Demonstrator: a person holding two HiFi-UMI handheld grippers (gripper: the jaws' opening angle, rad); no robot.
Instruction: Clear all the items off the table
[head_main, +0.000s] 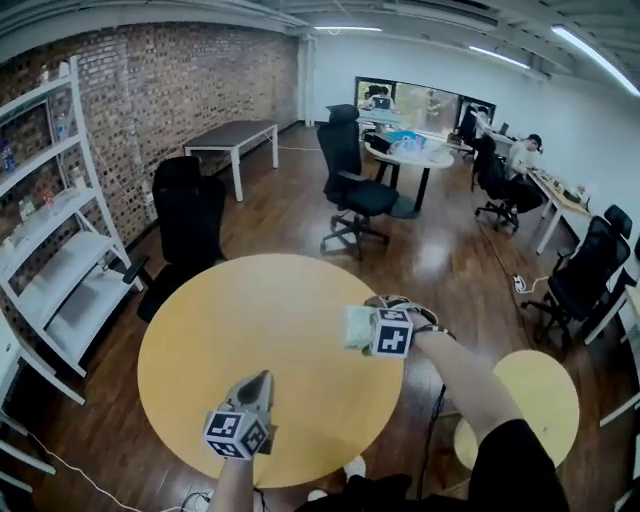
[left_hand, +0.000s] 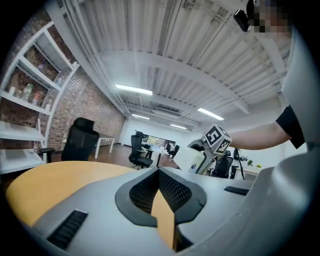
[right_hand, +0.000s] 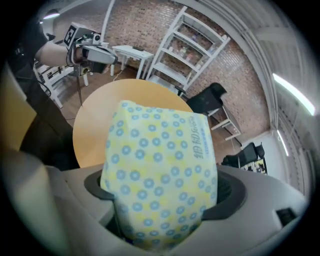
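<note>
Over the right edge of the round yellow table (head_main: 250, 320), my right gripper (head_main: 372, 330) is shut on a soft tissue pack (head_main: 355, 325). The pack (right_hand: 160, 175) is pale yellow with blue dots and bulges out between the jaws, tilted down toward the tabletop (right_hand: 100, 115). My left gripper (head_main: 262, 380) hovers over the near left part of the table, pointing level. Its jaws (left_hand: 159, 171) meet at the tips with nothing between them. From the left gripper view the right gripper (left_hand: 210, 145) and the pack (left_hand: 192, 159) hang above the table. No other item shows on the tabletop.
A black office chair (head_main: 188, 215) stands at the table's far left side. White shelves (head_main: 50, 250) line the brick wall on the left. A small round yellow side table (head_main: 545, 395) sits low at the right. More chairs and desks stand further back.
</note>
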